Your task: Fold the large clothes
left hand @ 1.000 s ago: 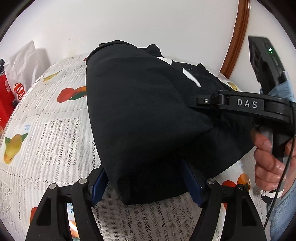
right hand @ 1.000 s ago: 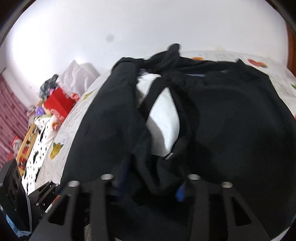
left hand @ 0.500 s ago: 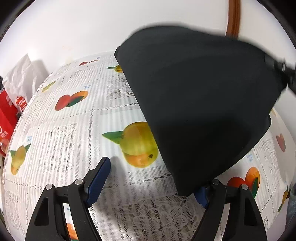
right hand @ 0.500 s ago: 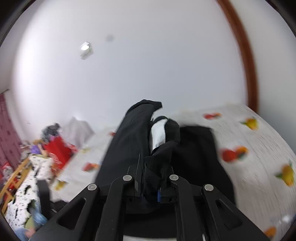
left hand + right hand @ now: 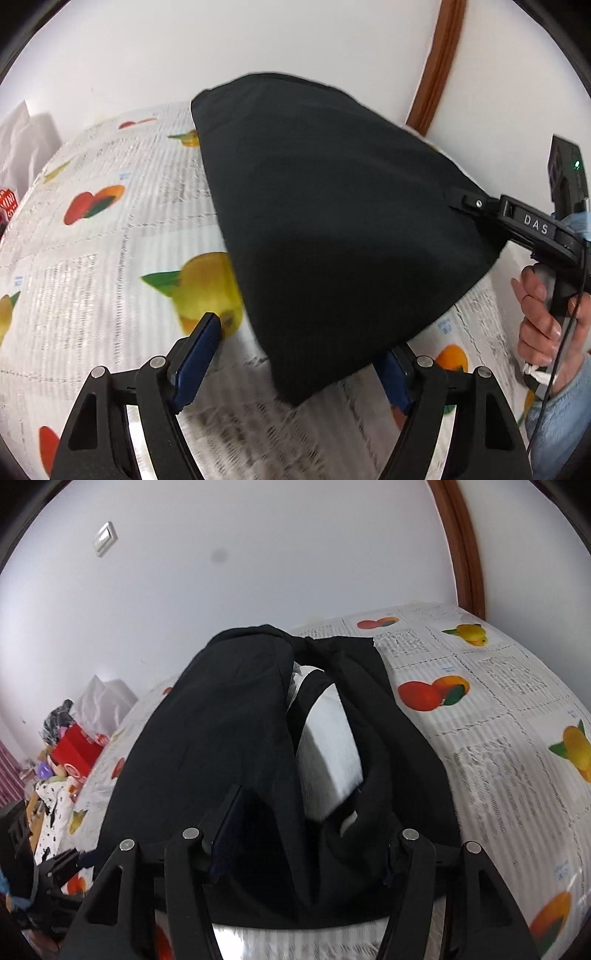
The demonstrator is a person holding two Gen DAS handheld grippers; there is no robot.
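White lace table, printed with fruit (image 5: 92,258): the biggest thing I see. It fills both wrist views and carries the whole job.

Black soft fabric garment (image 5: 332,221): in the left wrist view it stands up in a dark tent over the right half of the table, its lowest corner hanging just ahead of my left gripper. In the right wrist view (image 5: 221,738) it is bunched in long folds running away from me.

Handling: I judge it light, limp and thick enough to slump. It has no stiffness, so any unsupported part will sag and drag. It is neither fragile nor slippery against the lace. It wants two grips well apart on one edge, at a hem or corner and never mid-panel, or it will bunch.

White rectangular panel on the garment (image 5: 325,746): shows in a gap between the black folds. I cannot tell whether it is lining or print.

Right gripper (image 5: 314,823): jaws stand wide apart with a heap of black cloth lying between them. I see nothing pinched. From the left wrist view its tip is buried under the cloth.

Left gripper (image 5: 299,339): jaws apart, blue pads bare. The hanging corner sits in the gap nearer the right finger and is not clamped.

Next hold: I would close the left jaws on that corner.

Bare hand on the right grip (image 5: 546,314): at the table's right edge.
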